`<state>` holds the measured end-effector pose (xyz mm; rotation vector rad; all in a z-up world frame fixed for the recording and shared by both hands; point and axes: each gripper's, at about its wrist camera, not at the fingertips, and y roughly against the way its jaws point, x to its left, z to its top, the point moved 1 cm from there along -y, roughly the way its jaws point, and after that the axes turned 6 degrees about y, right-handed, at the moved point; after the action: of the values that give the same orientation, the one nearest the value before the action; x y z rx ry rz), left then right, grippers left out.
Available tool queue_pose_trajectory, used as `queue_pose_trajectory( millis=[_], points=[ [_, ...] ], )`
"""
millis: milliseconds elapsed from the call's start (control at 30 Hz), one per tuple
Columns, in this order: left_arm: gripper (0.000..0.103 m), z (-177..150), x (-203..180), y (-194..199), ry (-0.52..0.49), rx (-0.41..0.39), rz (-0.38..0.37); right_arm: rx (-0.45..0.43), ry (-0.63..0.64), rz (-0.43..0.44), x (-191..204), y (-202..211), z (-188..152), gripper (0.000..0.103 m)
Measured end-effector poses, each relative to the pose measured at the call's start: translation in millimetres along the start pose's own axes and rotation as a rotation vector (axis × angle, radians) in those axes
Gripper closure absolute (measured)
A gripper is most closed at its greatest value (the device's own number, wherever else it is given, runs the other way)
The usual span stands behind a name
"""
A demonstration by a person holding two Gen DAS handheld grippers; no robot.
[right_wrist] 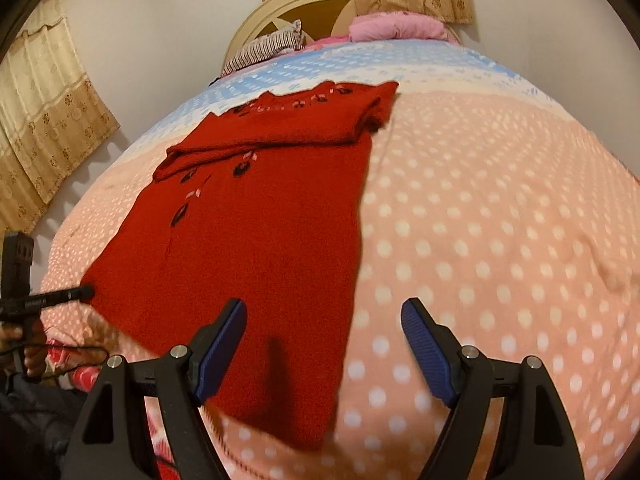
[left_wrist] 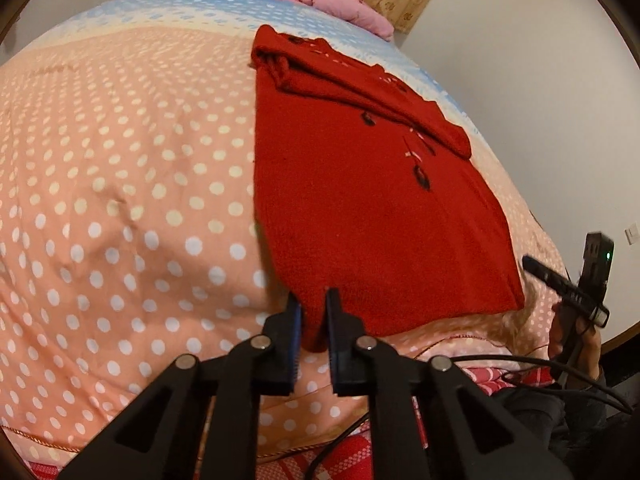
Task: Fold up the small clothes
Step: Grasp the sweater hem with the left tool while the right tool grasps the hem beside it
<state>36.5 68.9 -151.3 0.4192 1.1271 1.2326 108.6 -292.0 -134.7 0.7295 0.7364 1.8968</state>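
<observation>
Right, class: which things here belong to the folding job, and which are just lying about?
Part of the job:
red sweater
left gripper, shut on its hem
right gripper, open

Lying about:
pink blanket
striped pillow
curtain

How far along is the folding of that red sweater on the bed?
Partly done. The red sweater lies flat on the bed cover with its sleeves already folded across the chest. In hand: the left gripper has its jaws shut on the hem's near corner, while the right gripper hovers open over the other corner. Left: folding the body up.
</observation>
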Motion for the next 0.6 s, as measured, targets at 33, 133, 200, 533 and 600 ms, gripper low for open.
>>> queue_pose_trajectory(
  millis=[33,133,200,533,600],
  points=[
    [0.091,-0.3,1.0,-1.0,0.004,0.001,-0.009,0.011,-0.003,0.012,-0.4,1.3,-4.7,0.023],
    [0.091,-1.2,3.6,-6.7,0.018,0.015,-0.003,0.048,-0.017,0.059,0.0,3.0,-17.5,0.023],
    [0.09,-1.3,4.1,-10.4,0.032,0.025,-0.003,0.063,-0.026,0.092,1.2,4.0,-24.7,0.023],
    [0.073,-1.3,10.9,-14.2,0.076,0.04,-0.047,0.072,-0.092,0.182,-2.9,4.1,-37.9,0.049],
    [0.073,-1.4,9.7,-13.1,0.071,0.042,-0.034,0.084,-0.105,0.228,-2.0,4.2,-38.8,0.057]
  ],
)
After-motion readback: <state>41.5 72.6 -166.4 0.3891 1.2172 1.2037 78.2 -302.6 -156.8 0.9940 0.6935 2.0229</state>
